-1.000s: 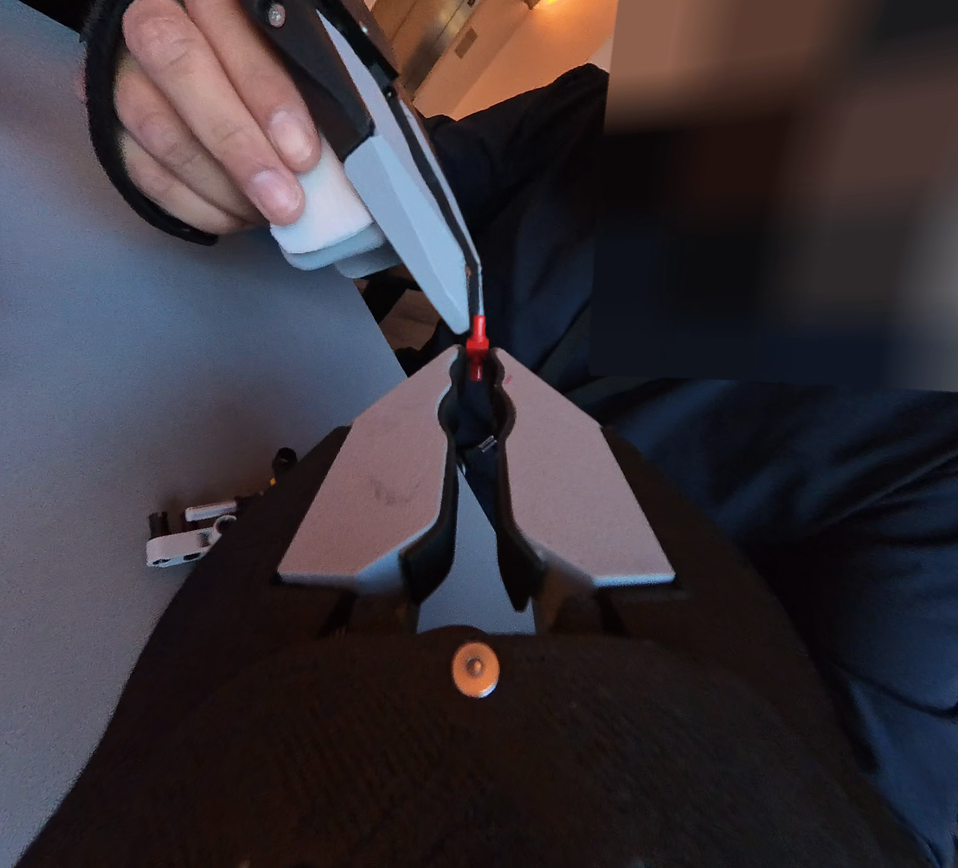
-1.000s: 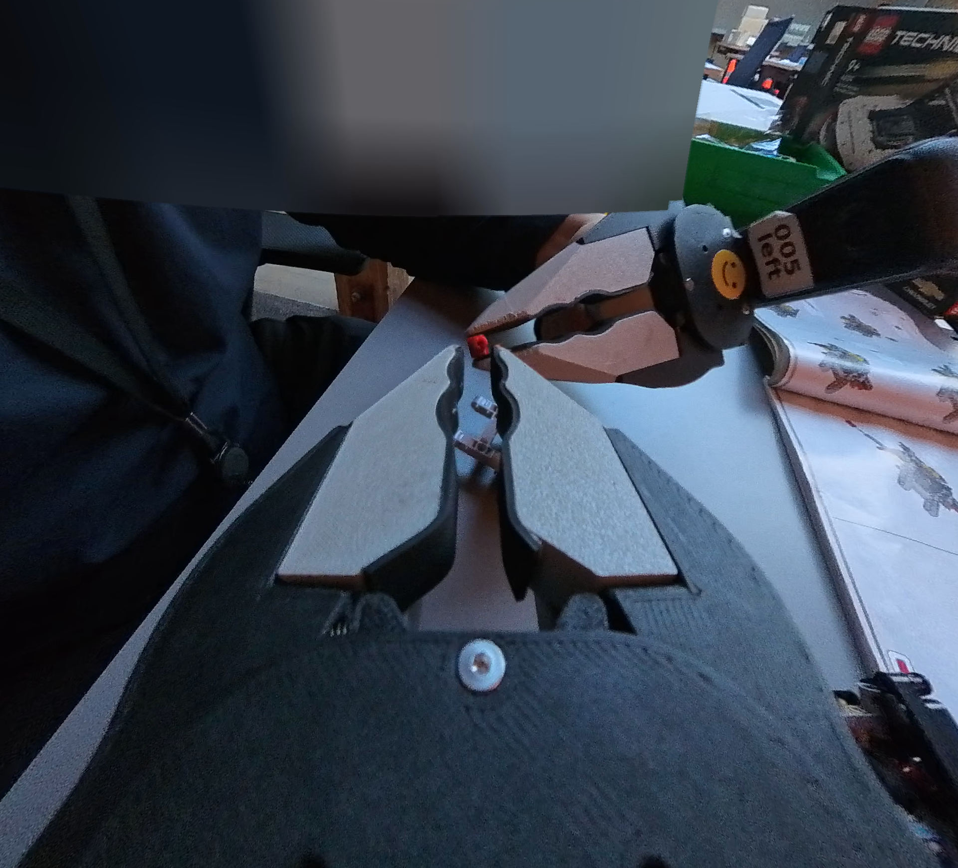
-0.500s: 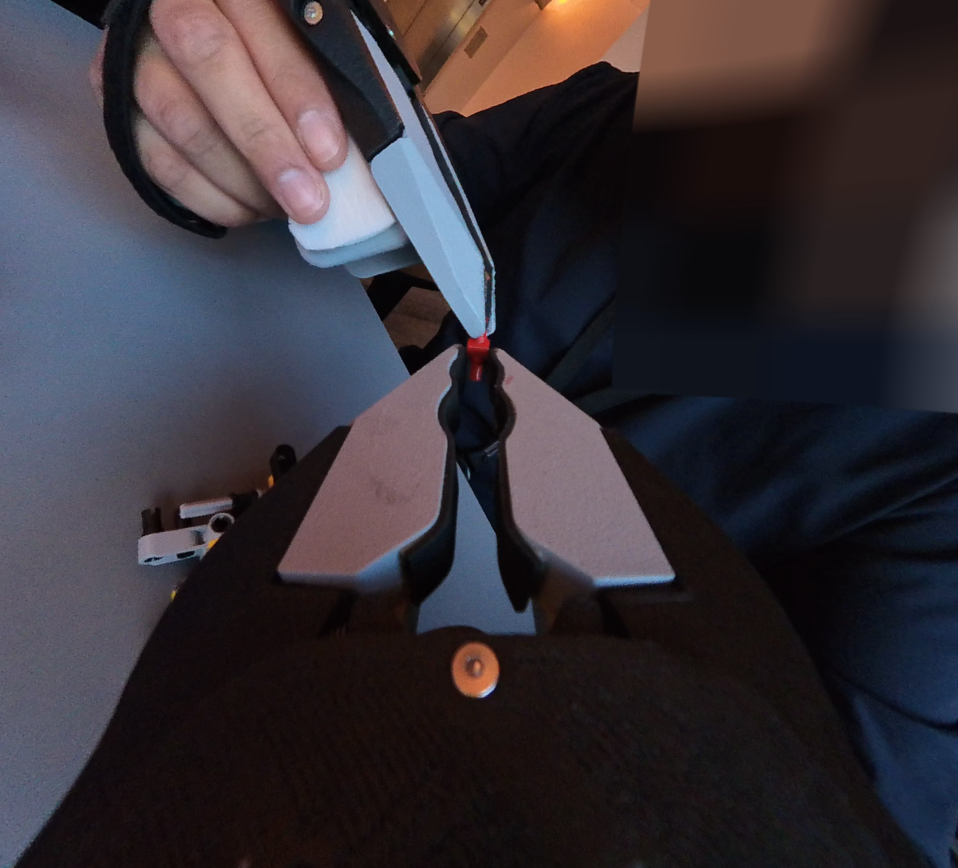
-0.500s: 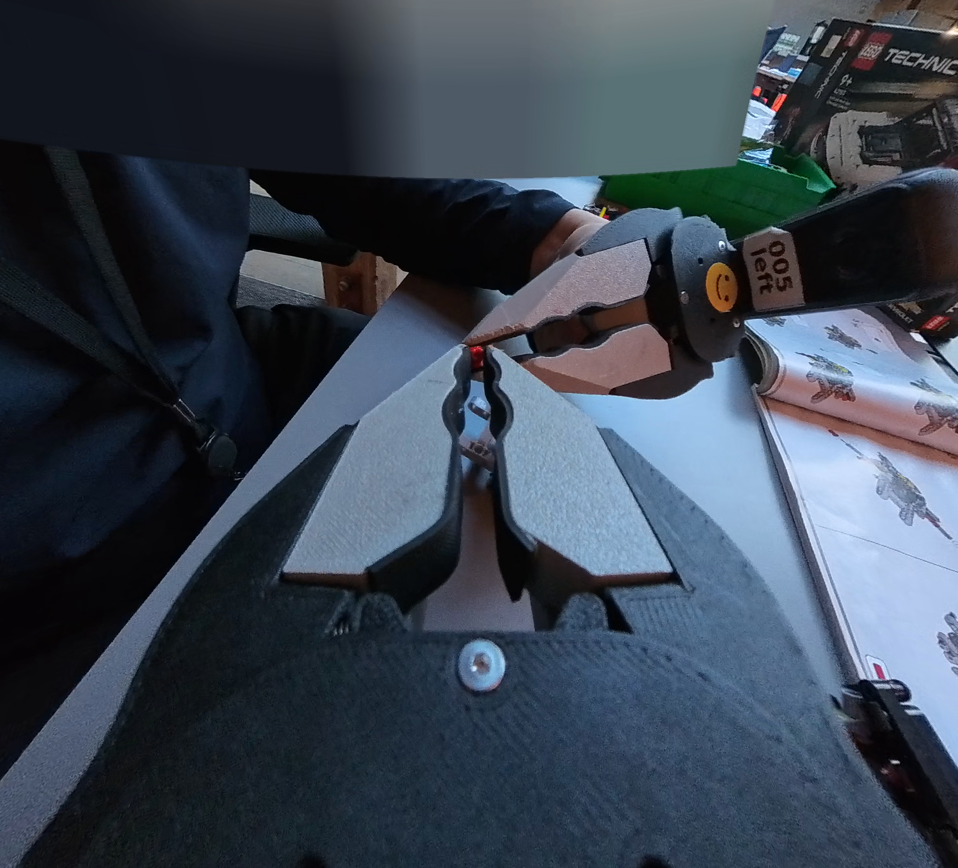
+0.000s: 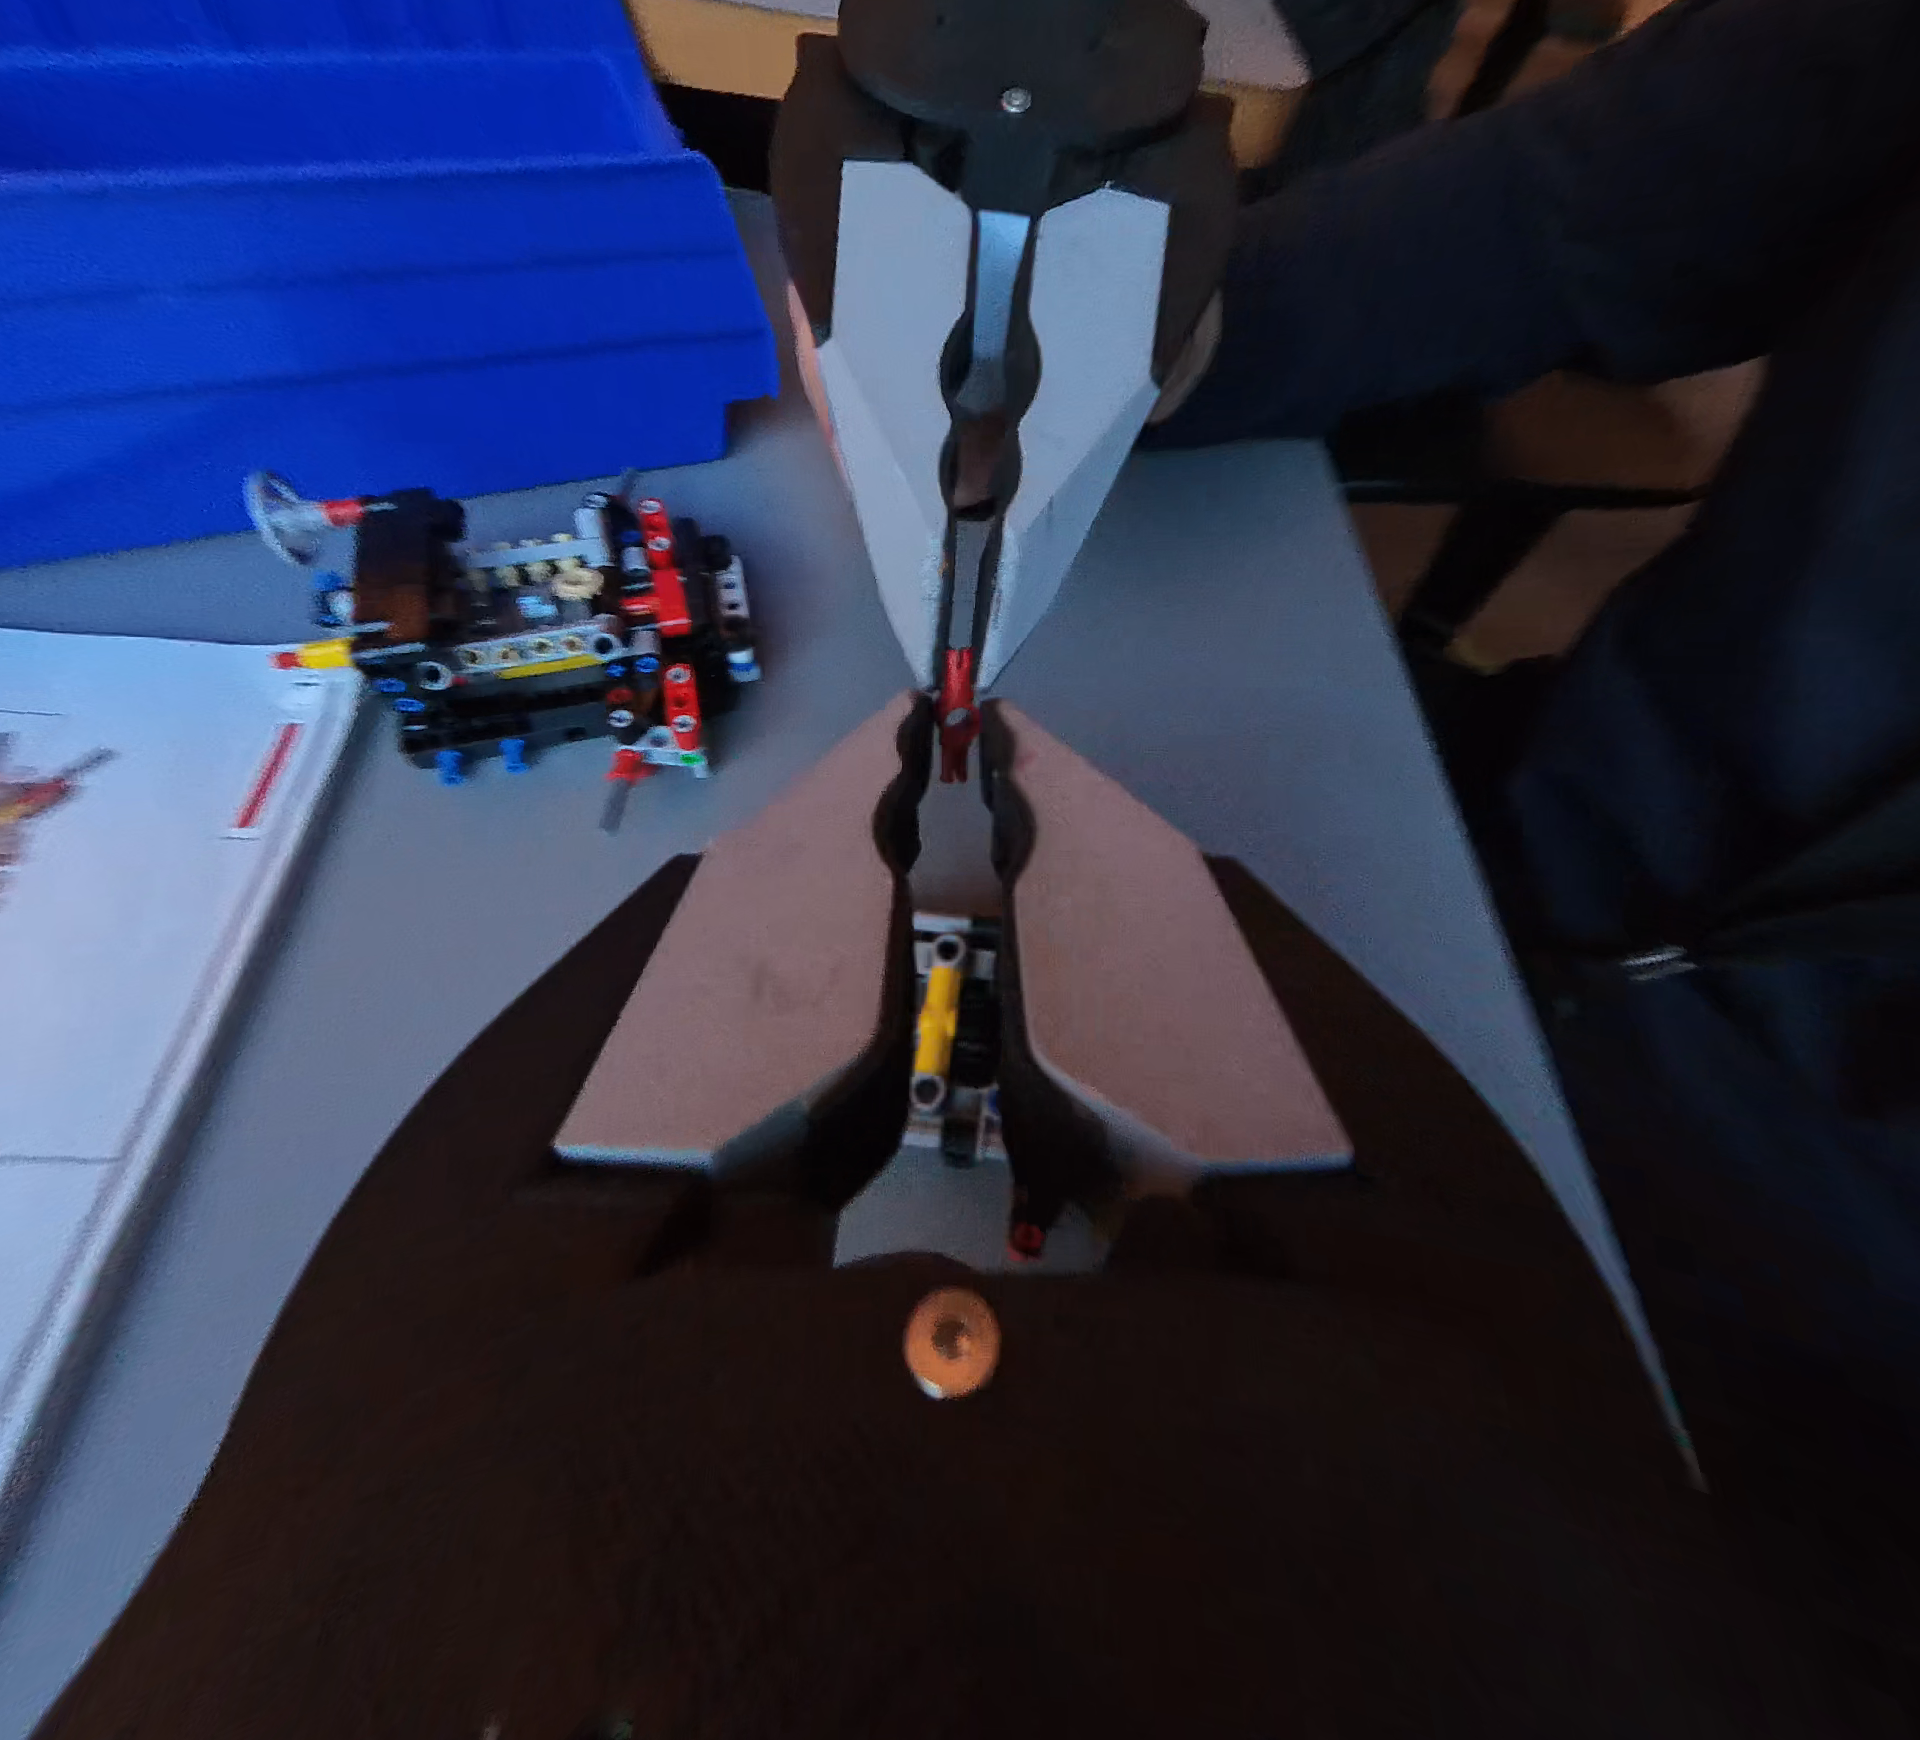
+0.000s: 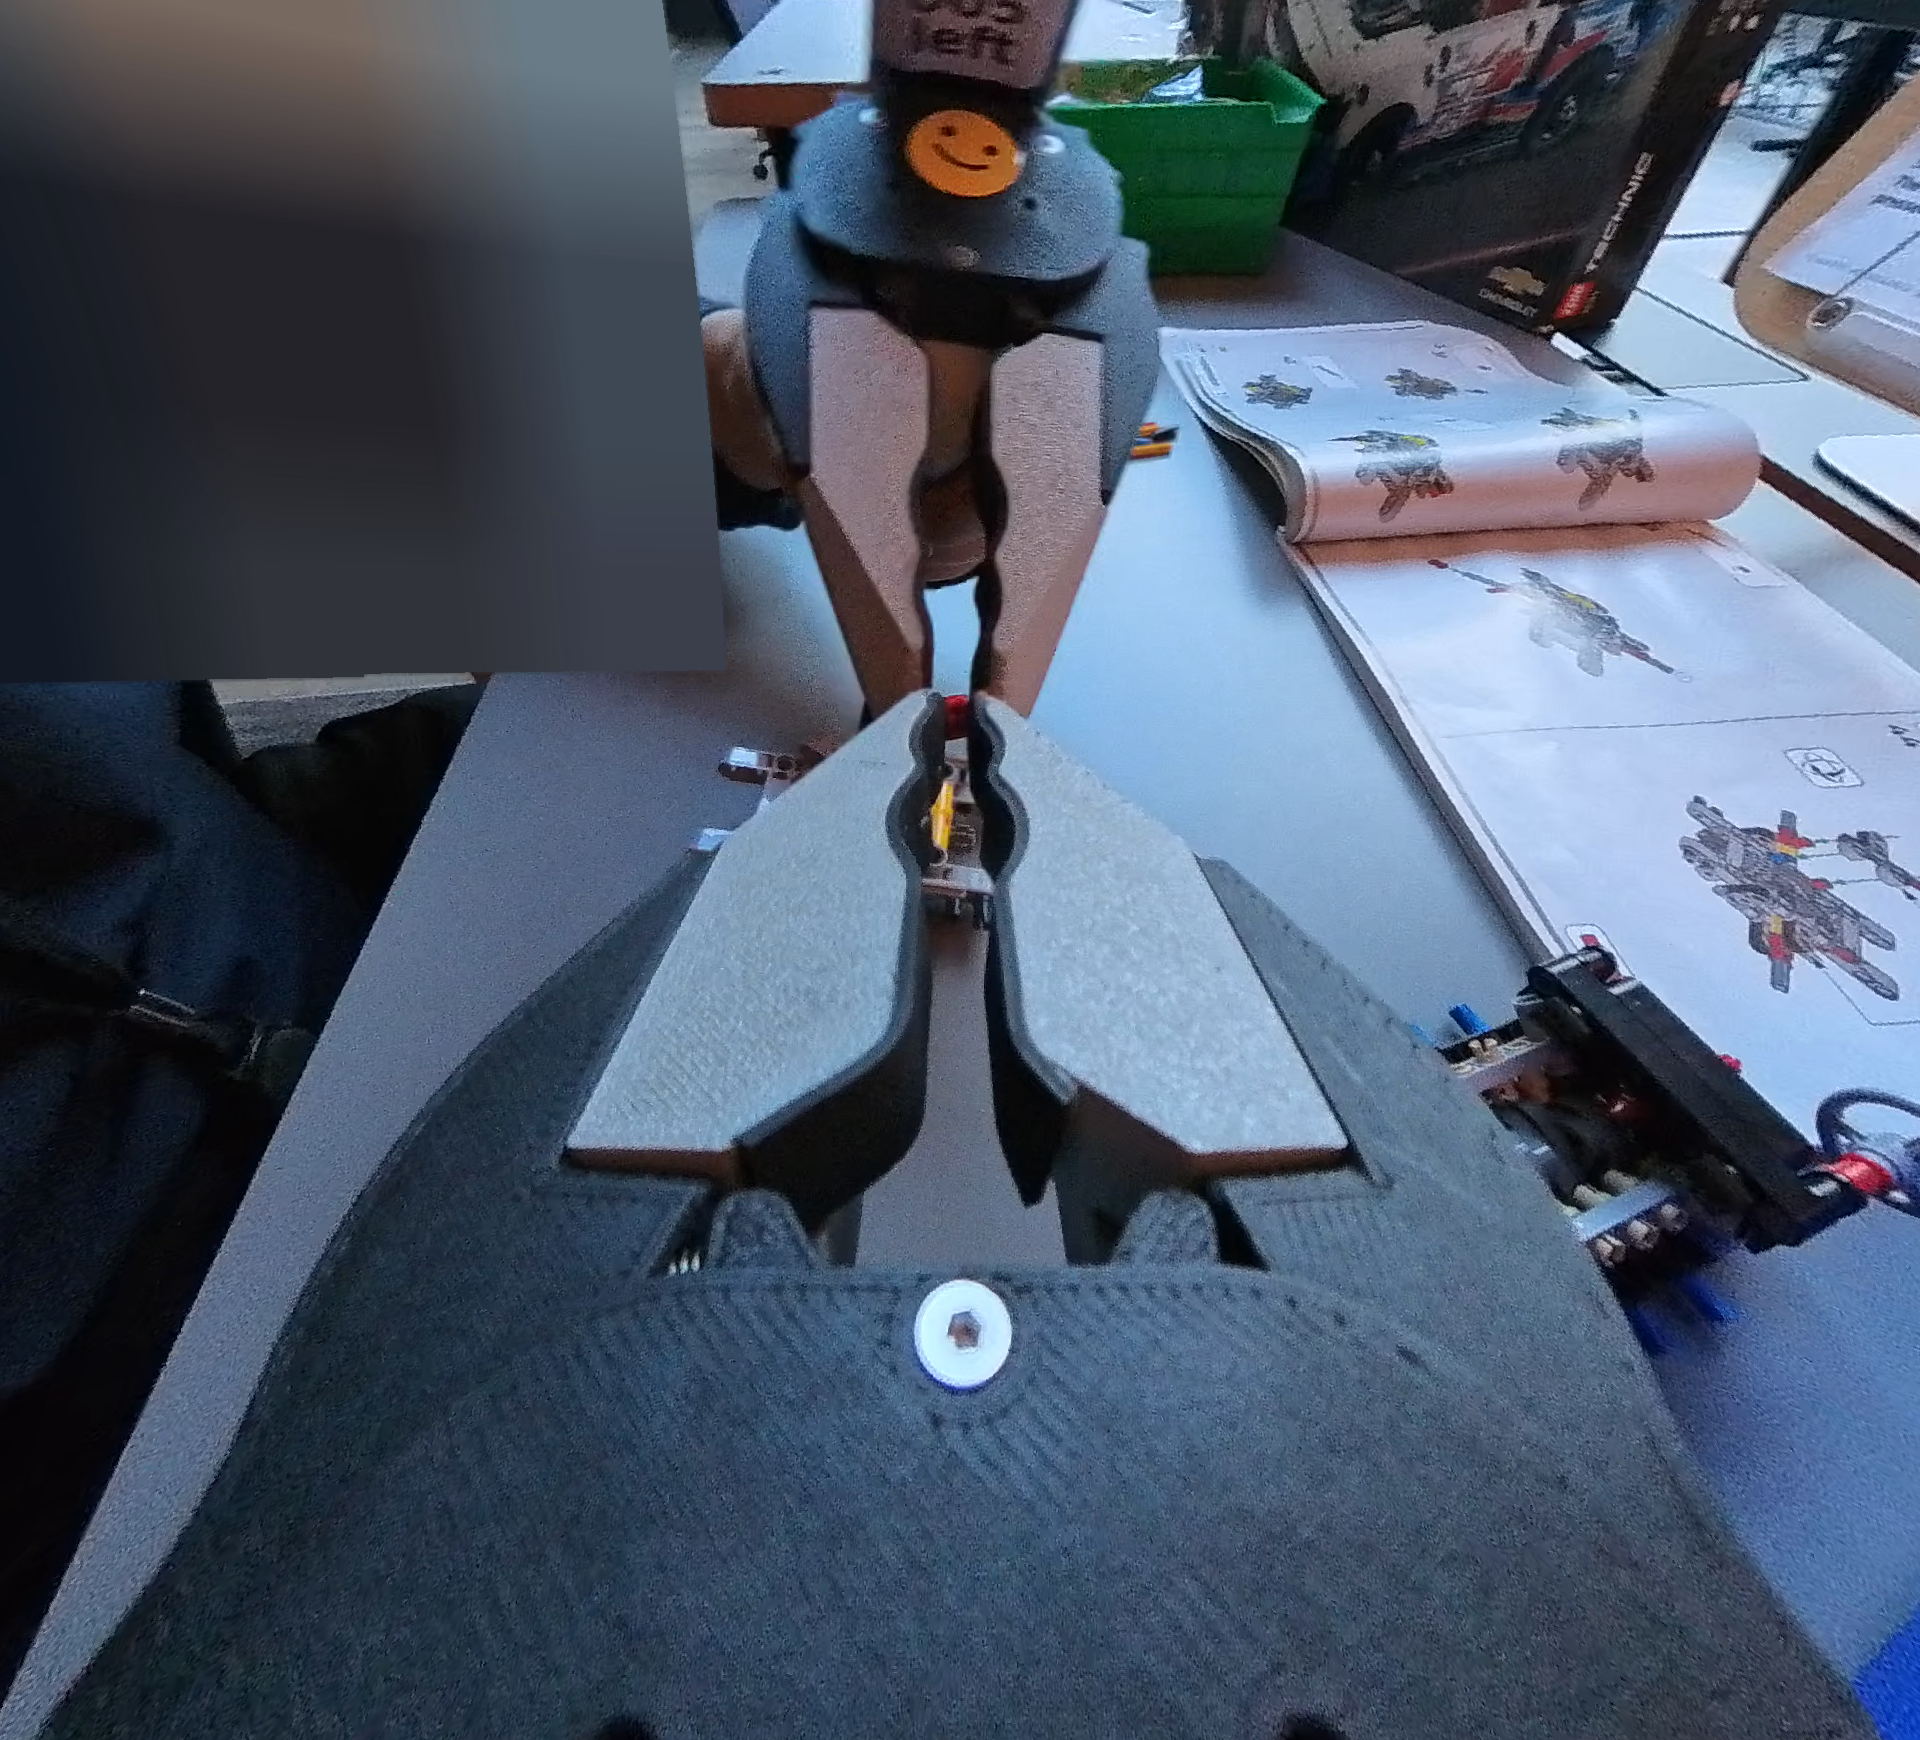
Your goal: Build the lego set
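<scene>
A small red lego pin (image 5: 957,714) hangs in the air between my two grippers, which meet tip to tip above the grey table (image 5: 1226,610). My left gripper (image 5: 954,734) is shut on its lower part. My right gripper (image 5: 961,664) comes from the far side and is shut on its thin upper end. In the right wrist view the red pin (image 6: 954,707) shows between my right gripper's (image 6: 954,716) closed tips, with the left gripper (image 6: 951,672) right behind it. A small grey subassembly with a yellow piece (image 5: 940,1015) lies on the table below the fingers; it also shows in the right wrist view (image 6: 943,817).
A partly built lego model (image 5: 540,641) stands on the table left of the grippers, also seen in the right wrist view (image 6: 1662,1129). A blue bin (image 5: 312,184), an open instruction booklet (image 6: 1662,703), a green bin (image 6: 1195,163) and the set's box (image 6: 1507,28) surround it. A person's dark sleeve (image 5: 1558,184) is at right.
My right gripper's fingers have closed onto the upper end of the red pin, which the left still holds. Both grippers have swung round and now face each other over the table.
</scene>
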